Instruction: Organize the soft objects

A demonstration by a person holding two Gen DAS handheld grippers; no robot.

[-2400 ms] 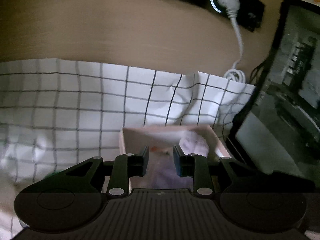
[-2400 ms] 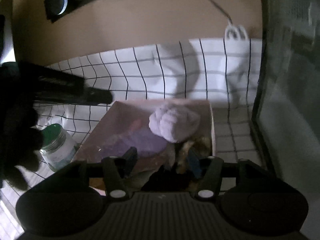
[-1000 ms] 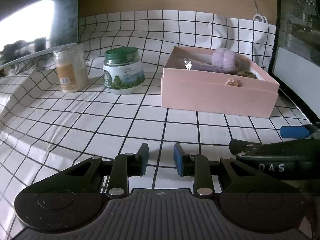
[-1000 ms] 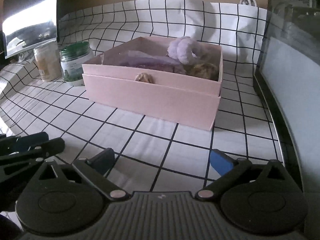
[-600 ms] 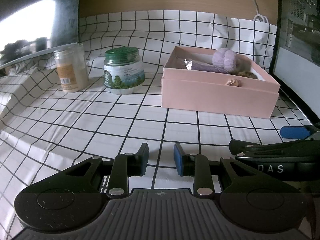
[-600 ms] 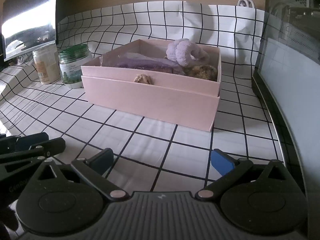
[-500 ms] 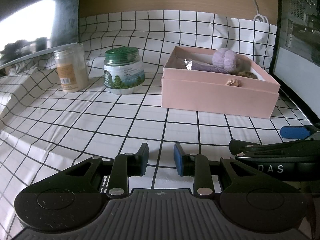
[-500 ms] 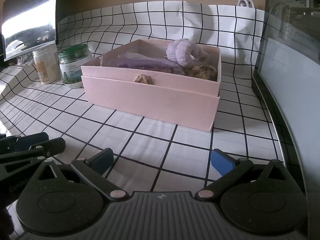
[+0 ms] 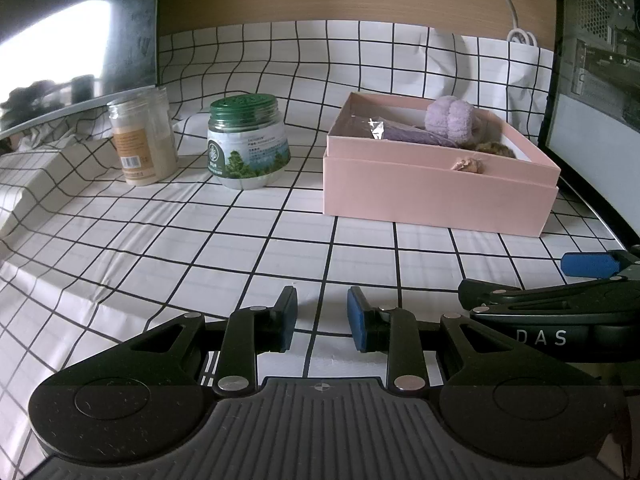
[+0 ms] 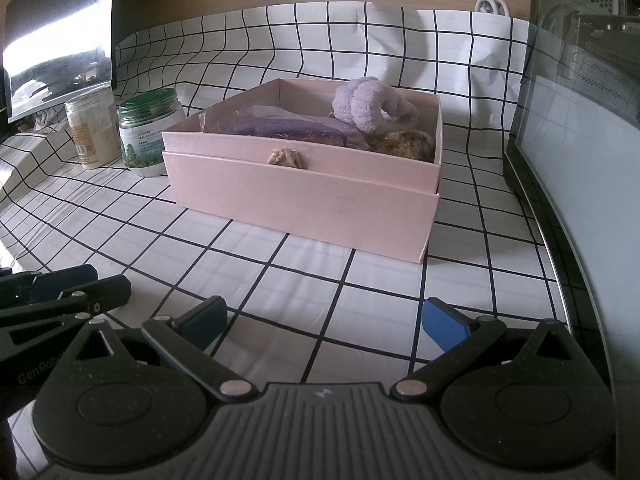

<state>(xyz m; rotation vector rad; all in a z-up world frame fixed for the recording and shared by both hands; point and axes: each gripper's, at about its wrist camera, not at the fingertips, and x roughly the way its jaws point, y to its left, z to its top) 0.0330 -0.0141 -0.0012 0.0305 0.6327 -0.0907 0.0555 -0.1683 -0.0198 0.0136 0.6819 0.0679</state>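
Observation:
A pink box (image 9: pixel 440 184) (image 10: pixel 300 200) stands on the checked cloth. In it lie a lilac fluffy toy (image 9: pixel 450 120) (image 10: pixel 372 108), a purple packet (image 9: pixel 404 135) (image 10: pixel 288 126) and a brown furry thing (image 9: pixel 494 148) (image 10: pixel 408 142). A small beige piece (image 10: pixel 286 157) hangs over the front rim. My left gripper (image 9: pixel 322 320) hovers low over the cloth, well in front of the box, jaws a little apart and empty. My right gripper (image 10: pixel 326 320) is beside it, wide open and empty. Its fingers (image 9: pixel 588 265) show at the right edge of the left wrist view.
A green-lidded jar (image 9: pixel 248 148) (image 10: pixel 148 132) and a clear jar (image 9: pixel 142 136) (image 10: pixel 92 132) stand left of the box. A monitor (image 9: pixel 60 60) is at the far left, and a dark glass-sided case (image 10: pixel 580 160) runs along the right. A white cable (image 9: pixel 520 36) hangs at the back.
Since the earliest frames both grippers have drawn back from above the box to the front of the cloth. Over the last second nothing has moved.

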